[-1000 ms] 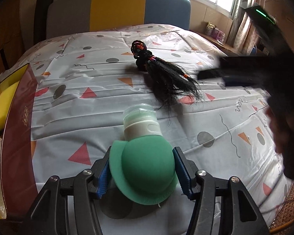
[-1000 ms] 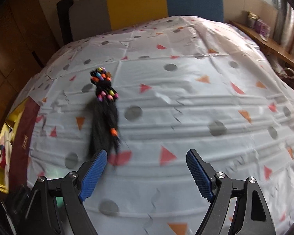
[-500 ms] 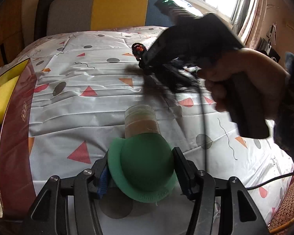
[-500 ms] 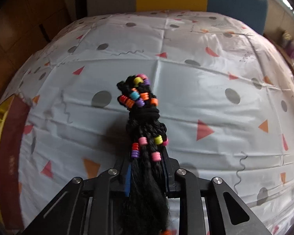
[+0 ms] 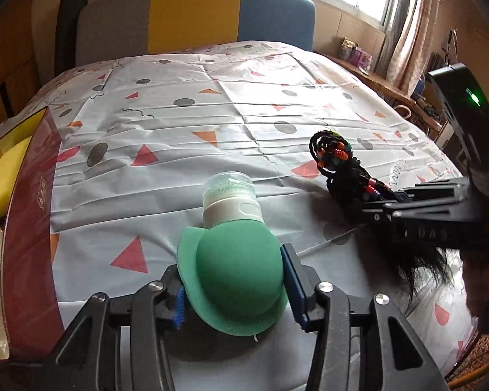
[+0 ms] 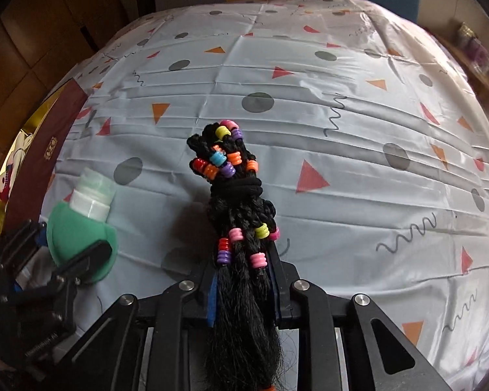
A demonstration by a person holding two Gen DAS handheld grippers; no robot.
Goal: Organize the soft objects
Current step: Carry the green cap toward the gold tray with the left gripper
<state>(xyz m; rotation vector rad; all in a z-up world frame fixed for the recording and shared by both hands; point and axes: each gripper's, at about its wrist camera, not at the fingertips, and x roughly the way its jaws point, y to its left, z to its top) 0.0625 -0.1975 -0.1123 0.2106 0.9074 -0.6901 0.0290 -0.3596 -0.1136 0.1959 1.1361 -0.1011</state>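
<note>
Gripping one soft thing in each tool, over the patterned sheet (image 5: 231, 104).
Left gripper (image 5: 234, 288), jaws just closing in, squeezes the green bottle (image 5: 238, 270), its base hidden. Right gripper (image 6: 243, 288), open a second ago, is clamped on the beaded hair braid (image 6: 234, 195), now lifted nearer; loose ends run out of frame.

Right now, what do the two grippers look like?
Both are black scissor-like frames with silver bolts. The left gripper has blue ridged pads on its fingers. The right gripper has blue pads too, and in the left view its black body carries a small green light.
</note>
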